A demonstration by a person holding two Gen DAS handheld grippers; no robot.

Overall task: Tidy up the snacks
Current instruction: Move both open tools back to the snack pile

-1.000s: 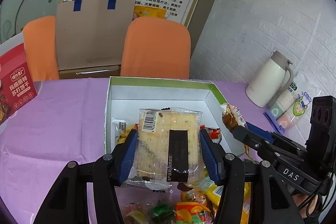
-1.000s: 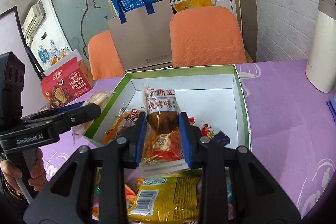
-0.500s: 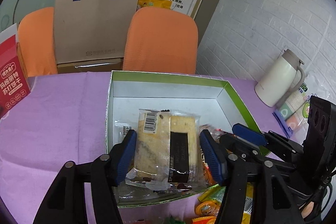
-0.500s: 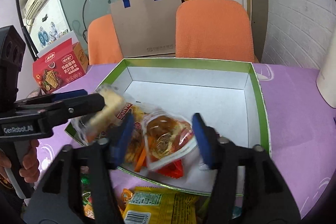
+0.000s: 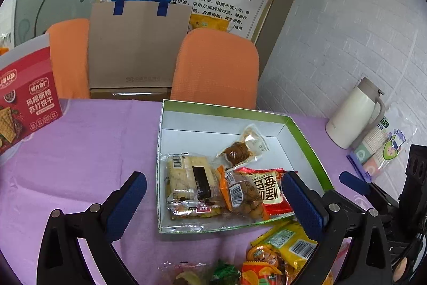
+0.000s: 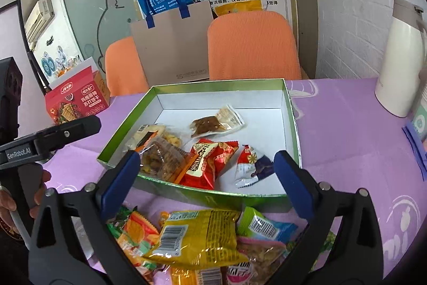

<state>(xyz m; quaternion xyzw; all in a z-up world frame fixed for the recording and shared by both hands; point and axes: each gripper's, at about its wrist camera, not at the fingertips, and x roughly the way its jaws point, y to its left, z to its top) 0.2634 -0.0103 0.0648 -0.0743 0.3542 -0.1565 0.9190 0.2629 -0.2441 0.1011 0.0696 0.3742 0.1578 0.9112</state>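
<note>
Your left gripper [image 5: 213,200] is spreading its jaws and pinches nothing; the cracker packet [image 5: 190,183] lies loose between and just beyond its blue pads, flat on the floor of the green-edged box [image 5: 226,108], in the near left corner. Its long side runs away from you, barcode end toward the far wall. Just right of it lie a clear bag of nuts [image 5: 244,195] and a red packet [image 5: 269,190], touching one another. A brown snack in clear wrap [image 5: 240,148] sits farther in, slanting toward the far right corner.

Your right gripper [image 6: 206,175] is also spreading, with nothing between its pads. From its view the red packet [image 6: 206,163] rests against the box's near wall, tilted, and a small red-and-navy packet [image 6: 252,164] lies to the right, apart from it.

The back half of the box floor is bare white. The box's near wall stands between both grippers and the loose pile of snacks [image 6: 197,237] on the purple tablecloth [image 5: 88,151]. A white jug [image 5: 355,114] stands well off to the right, and a red biscuit carton [image 5: 25,103] off to the left.
</note>
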